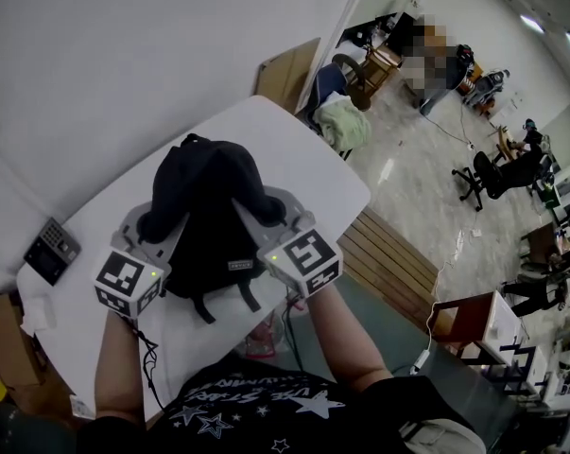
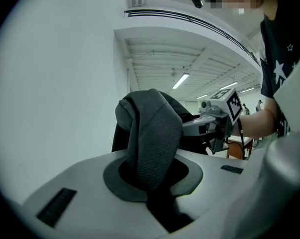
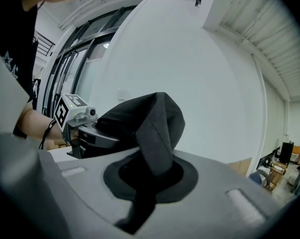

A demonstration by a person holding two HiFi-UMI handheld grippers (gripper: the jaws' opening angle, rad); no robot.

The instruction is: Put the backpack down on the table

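Note:
A black backpack [image 1: 209, 206] is over the middle of the white table [image 1: 308, 154], its top toward the wall and loose strap ends trailing toward the near edge. Whether it rests on the tabletop I cannot tell. My left gripper [image 1: 155, 227] is shut on its left shoulder strap [image 2: 152, 143], which rises as a grey woven fold from between the jaws [image 2: 150, 179]. My right gripper [image 1: 266, 211] is shut on the right shoulder strap [image 3: 158, 128], gripped the same way [image 3: 150, 176]. Each gripper view shows the other gripper beyond the bag: the right [image 2: 217, 118], the left [image 3: 75, 121].
A small keypad device [image 1: 51, 250] lies at the table's left end, with a cardboard box [image 1: 6, 339] below it. Beyond the far corner stand a chair with pale cloth [image 1: 343, 121] and a cardboard panel [image 1: 289, 72]. A slatted wooden platform [image 1: 390, 265] lies on the floor to the right.

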